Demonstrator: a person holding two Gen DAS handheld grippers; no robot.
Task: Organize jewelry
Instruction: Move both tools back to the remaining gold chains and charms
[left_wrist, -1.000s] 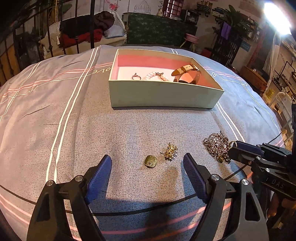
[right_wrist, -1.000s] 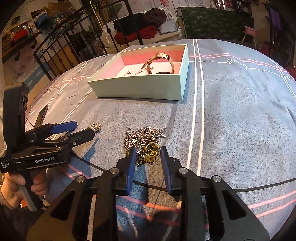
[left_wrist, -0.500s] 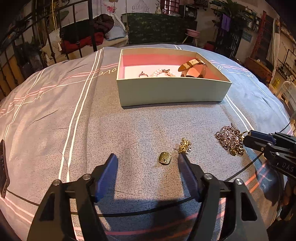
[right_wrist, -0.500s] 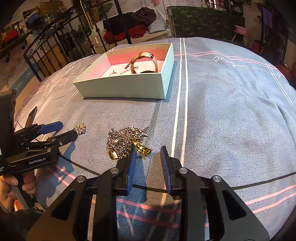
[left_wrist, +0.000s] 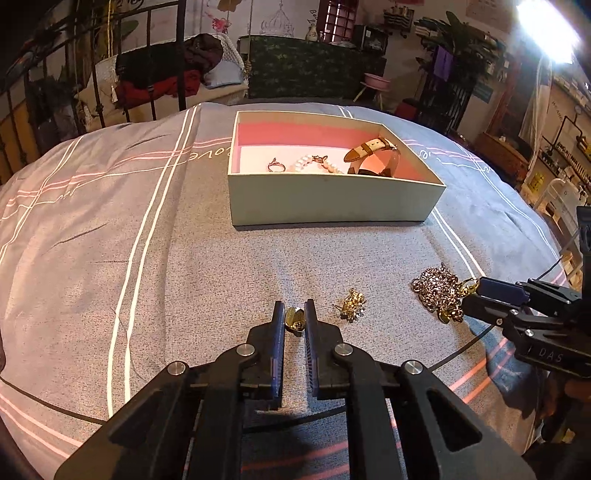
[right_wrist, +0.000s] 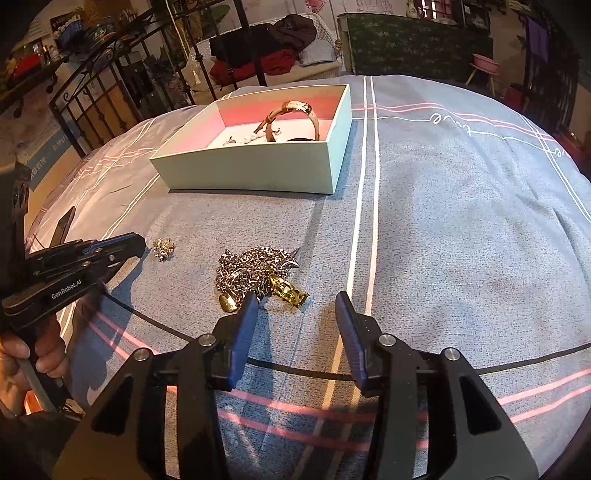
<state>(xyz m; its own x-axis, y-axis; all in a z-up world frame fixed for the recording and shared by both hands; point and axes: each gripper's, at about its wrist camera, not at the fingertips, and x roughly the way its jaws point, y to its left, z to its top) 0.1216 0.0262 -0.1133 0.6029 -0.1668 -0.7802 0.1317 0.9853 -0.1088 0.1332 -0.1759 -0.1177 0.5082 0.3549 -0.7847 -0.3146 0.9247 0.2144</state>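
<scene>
A pale green box (left_wrist: 332, 199) with a pink lining stands on the bed; it holds a ring (left_wrist: 276, 167), a pearl bracelet (left_wrist: 317, 163) and a watch (left_wrist: 373, 155). My left gripper (left_wrist: 294, 318) is shut on a small gold pendant (left_wrist: 294, 318) lying on the cover. A gold brooch (left_wrist: 352, 304) lies just right of it. A pile of silver chain (right_wrist: 255, 269) with a gold clasp (right_wrist: 288, 291) lies in front of my right gripper (right_wrist: 295, 314), which is open and empty, its left finger touching the pile's edge.
The grey bedcover (right_wrist: 461, 221) with white and pink stripes spreads widely to the right. A black metal bed frame (right_wrist: 110, 92) and piled clothes (left_wrist: 162, 74) stand behind the bed. The box also shows in the right wrist view (right_wrist: 258, 170).
My left gripper moved forward and closed on the gold pendant. My right gripper opened wide and sits by the chain pile.
</scene>
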